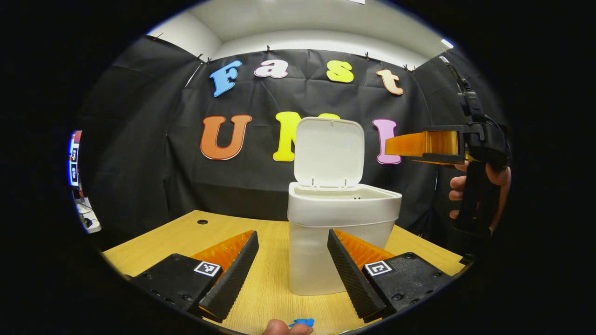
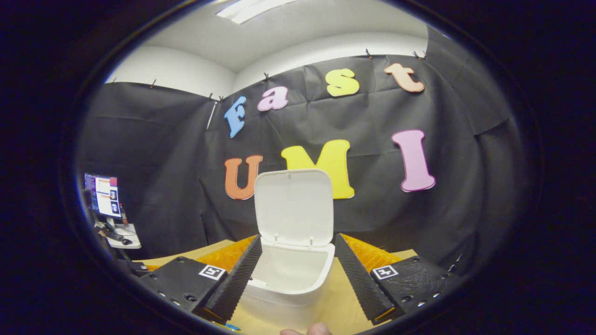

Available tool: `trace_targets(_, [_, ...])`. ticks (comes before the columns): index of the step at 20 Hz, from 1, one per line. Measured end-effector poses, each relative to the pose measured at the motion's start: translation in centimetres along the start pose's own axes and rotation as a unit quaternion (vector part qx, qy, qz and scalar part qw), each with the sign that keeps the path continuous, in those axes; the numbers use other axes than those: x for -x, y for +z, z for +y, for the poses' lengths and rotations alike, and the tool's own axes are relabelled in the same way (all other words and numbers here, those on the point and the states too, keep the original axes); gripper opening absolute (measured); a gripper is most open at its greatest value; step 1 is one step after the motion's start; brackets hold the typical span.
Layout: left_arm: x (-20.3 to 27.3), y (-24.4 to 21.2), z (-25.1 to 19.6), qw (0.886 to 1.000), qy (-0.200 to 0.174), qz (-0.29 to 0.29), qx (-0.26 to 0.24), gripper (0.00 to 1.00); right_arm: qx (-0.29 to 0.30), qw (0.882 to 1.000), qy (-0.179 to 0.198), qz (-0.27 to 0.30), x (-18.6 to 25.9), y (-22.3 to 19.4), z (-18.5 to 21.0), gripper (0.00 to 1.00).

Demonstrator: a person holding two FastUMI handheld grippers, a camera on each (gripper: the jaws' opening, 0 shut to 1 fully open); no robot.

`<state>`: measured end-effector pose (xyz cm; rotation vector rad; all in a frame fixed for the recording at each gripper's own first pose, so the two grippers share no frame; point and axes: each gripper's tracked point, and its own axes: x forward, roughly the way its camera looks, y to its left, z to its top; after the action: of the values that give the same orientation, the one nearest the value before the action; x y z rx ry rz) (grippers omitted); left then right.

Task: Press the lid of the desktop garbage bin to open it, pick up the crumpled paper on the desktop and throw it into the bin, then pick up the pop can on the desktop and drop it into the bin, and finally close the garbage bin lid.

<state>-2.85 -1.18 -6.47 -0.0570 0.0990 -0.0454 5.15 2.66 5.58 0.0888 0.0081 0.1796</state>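
Note:
The white desktop bin (image 1: 342, 204) stands on the wooden table (image 1: 274, 279) with its lid (image 1: 329, 151) swung up, upright at the back. My left gripper (image 1: 292, 232) is low at the table and open; its fingers flank the bin's front wall with nothing held. A hand (image 1: 465, 186) holds my right gripper (image 1: 396, 146) up to the right of the lid, above rim height. In the right gripper view the right gripper (image 2: 298, 237) is open and empty over the bin's mouth (image 2: 279, 298), facing the raised lid (image 2: 294, 204). The visible part of the bin's inside is plain white.
A round cable hole (image 1: 202, 222) sits in the table at the back left. A small side table with a monitor (image 2: 104, 195) stands beyond the table's left edge. A small blue object (image 1: 301, 322) and a fingertip (image 1: 284, 328) show at the bottom edge.

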Motion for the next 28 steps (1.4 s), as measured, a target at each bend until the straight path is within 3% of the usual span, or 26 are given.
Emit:
trace_targets(7, [0.5,-2.1,-0.9,1.000,-0.006,0.026,-0.003,0.96,-0.017,1.000,-0.016,0.005,3.4,-3.6,-2.0,0.97])
trace_targets(9, [0.8,-3.0,-1.0,0.999,-0.008,0.036,-0.005,0.96,-0.009,1.000,-0.022,0.004,4.4,-4.7,-2.4,0.92])
trace_targets(12, [1.3,-4.7,-1.2,0.998,-0.008,0.056,-0.002,0.96,0.004,1.000,-0.025,0.004,5.6,-6.3,-2.6,0.95])
trace_targets(15, [1.9,-7.6,-1.5,0.996,-0.010,0.091,-0.001,1.00,0.013,0.999,-0.033,-0.001,6.9,-7.5,-3.3,0.92])
trace_targets(18, [2.6,-11.2,-1.8,0.991,-0.012,0.130,-0.007,0.97,0.012,0.999,-0.043,-0.007,8.0,-8.9,-4.1,0.95])
trace_targets(19, [2.7,-12.6,-1.8,0.989,-0.012,0.144,-0.010,0.97,0.015,0.999,-0.045,-0.003,8.3,-9.8,-4.3,0.92])
trace_targets(20, [2.9,-13.7,-1.9,0.988,-0.012,0.156,-0.008,0.97,0.019,0.999,-0.046,0.004,8.5,-10.7,-4.6,0.95])
trace_targets(21, [3.2,-15.1,-2.1,0.985,-0.013,0.171,-0.005,0.97,0.023,0.998,-0.049,0.011,8.8,-11.5,-4.9,0.92])
trace_targets(22, [3.5,-16.3,-2.2,0.983,-0.014,0.185,0.000,0.97,0.023,0.998,-0.050,0.017,9.0,-12.3,-5.2,0.99])
trace_targets(25, [4.1,-19.1,-2.4,0.977,-0.012,0.213,0.001,0.97,0.013,0.998,-0.055,0.027,9.8,-13.9,-6.1,0.92])
trace_targets(28, [4.4,-21.3,-2.0,0.972,-0.007,0.233,-0.013,0.97,0.010,0.997,-0.064,0.032,10.6,-15.8,-6.9,0.95])
